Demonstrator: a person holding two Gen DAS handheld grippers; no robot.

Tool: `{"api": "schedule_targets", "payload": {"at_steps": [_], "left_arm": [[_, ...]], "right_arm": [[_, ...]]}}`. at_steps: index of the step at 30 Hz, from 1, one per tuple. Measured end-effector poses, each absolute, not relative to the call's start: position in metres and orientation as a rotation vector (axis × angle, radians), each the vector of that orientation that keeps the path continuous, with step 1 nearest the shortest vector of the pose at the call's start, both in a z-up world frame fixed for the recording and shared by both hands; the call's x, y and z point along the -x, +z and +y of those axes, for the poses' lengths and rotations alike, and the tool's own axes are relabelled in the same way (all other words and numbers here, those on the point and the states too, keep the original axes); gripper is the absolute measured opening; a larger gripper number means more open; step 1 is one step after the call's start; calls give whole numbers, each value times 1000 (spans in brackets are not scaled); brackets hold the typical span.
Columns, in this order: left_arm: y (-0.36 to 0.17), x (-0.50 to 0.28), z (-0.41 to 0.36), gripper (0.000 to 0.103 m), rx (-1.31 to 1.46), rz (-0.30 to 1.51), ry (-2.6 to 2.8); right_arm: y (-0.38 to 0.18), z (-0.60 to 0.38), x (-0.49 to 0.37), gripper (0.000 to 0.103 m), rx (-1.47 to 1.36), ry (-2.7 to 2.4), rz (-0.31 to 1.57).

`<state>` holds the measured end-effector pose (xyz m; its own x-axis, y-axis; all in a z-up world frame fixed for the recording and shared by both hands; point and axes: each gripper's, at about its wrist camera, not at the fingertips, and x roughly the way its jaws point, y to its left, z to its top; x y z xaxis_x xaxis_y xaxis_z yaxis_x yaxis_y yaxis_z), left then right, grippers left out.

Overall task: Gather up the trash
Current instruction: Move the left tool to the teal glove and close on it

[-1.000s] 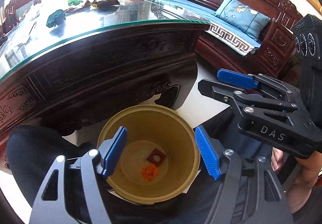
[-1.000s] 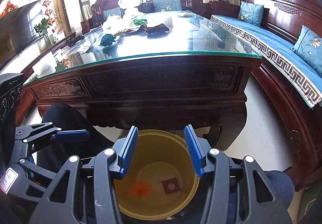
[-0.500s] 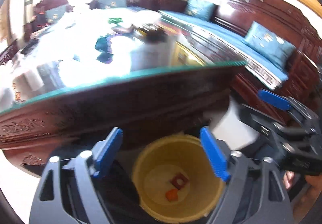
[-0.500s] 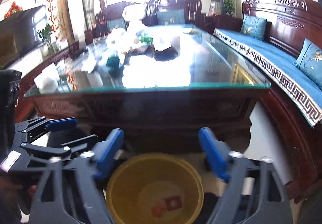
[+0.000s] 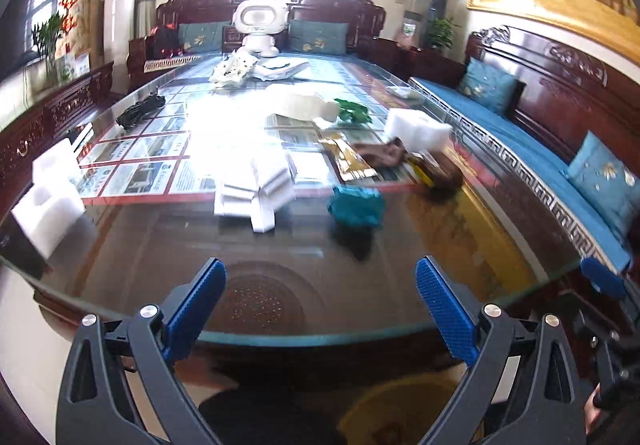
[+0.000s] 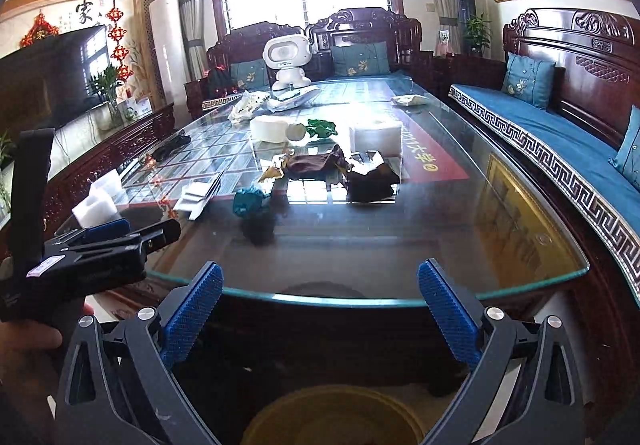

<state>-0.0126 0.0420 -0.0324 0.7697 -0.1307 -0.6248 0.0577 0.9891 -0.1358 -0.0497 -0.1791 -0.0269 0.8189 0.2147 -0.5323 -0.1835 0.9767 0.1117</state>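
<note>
Facing the glass table (image 6: 500,245), both the left gripper (image 5: 320,309) and the right gripper (image 6: 320,309) are hanging wide open and empty, ready for litter. The yellow bin (image 6: 332,417) is sitting below the near edge, presumably for easy drops; a teal wrapper (image 6: 247,201) is lying nearest.

The tabletop (image 6: 460,229) is green-edged glass over dark red-brown carved wood, with a grid of printed sheets bordered in red beneath the glass. On it lie a teal wad (image 6: 248,201), a brown cloth (image 6: 312,165), a black wrapper (image 6: 372,181), a green scrap (image 6: 320,127) and white foam blocks (image 6: 376,139). The bin (image 6: 332,421) is yellow. Both grippers (image 5: 320,309) (image 6: 320,309) are black with blue ribbed pads (image 6: 192,309). The sofa (image 6: 560,141) has blue cushions with a white key-pattern trim.
</note>
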Motion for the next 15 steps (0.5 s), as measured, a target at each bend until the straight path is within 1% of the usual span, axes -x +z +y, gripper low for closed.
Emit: {"api": "schedule_targets", "payload": {"at_steps": [3, 7, 15], "left_arm": [[-32, -15, 37, 95, 131, 702, -139], [-35, -46, 16, 95, 78, 704, -159], [-57, -88, 1, 93, 77, 778, -139]], "right_arm": [[-26, -182, 32, 95, -52, 179, 552], [-29, -193, 6, 95, -62, 140, 562], [-40, -206, -30, 95, -47, 113, 576]]}}
